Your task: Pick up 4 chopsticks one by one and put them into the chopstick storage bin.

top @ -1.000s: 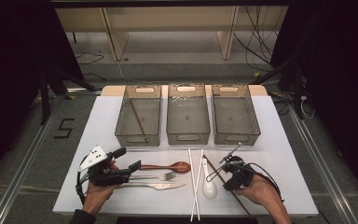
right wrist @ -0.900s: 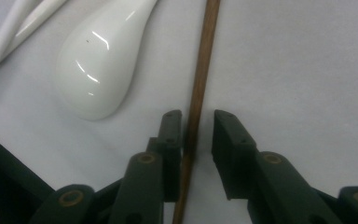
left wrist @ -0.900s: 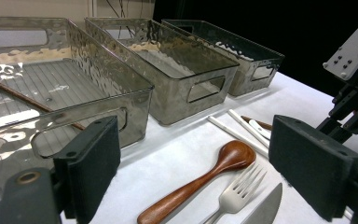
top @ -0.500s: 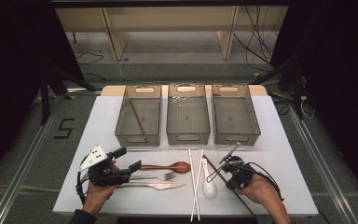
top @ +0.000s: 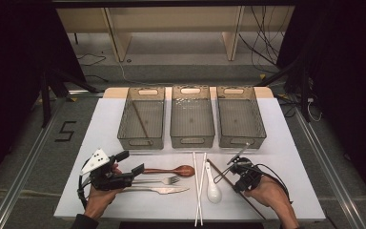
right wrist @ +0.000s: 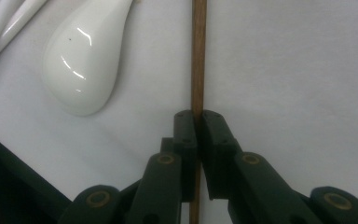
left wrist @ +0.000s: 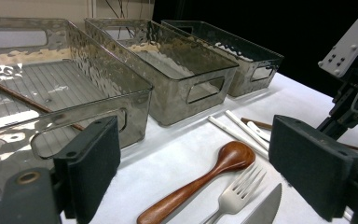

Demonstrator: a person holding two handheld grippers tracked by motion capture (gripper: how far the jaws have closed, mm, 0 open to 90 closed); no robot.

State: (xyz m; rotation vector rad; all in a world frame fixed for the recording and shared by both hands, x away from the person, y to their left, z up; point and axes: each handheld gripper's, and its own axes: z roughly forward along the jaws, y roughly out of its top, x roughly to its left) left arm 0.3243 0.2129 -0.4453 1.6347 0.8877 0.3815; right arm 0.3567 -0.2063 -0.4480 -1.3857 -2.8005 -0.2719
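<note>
White paper covers the bench (top: pixel 290 143), with three clear bins (top: pixel 192 121) in a row at its far side. Near the front edge, the right claw (right wrist: pixel 198 122) is clamped on a brown chopstick (right wrist: pixel 198 56); the stick runs straight between its jaws and on past their tips, lying flat on the bench. A white ceramic spoon (right wrist: pixel 86 60) lies just beside it. The left claw (left wrist: pixel 191 158) stands wide open, holding nothing, with a wooden spoon (left wrist: pixel 205 179), fork (left wrist: pixel 235 196) and knife (left wrist: pixel 263 207) lying between and below its jaws.
</note>
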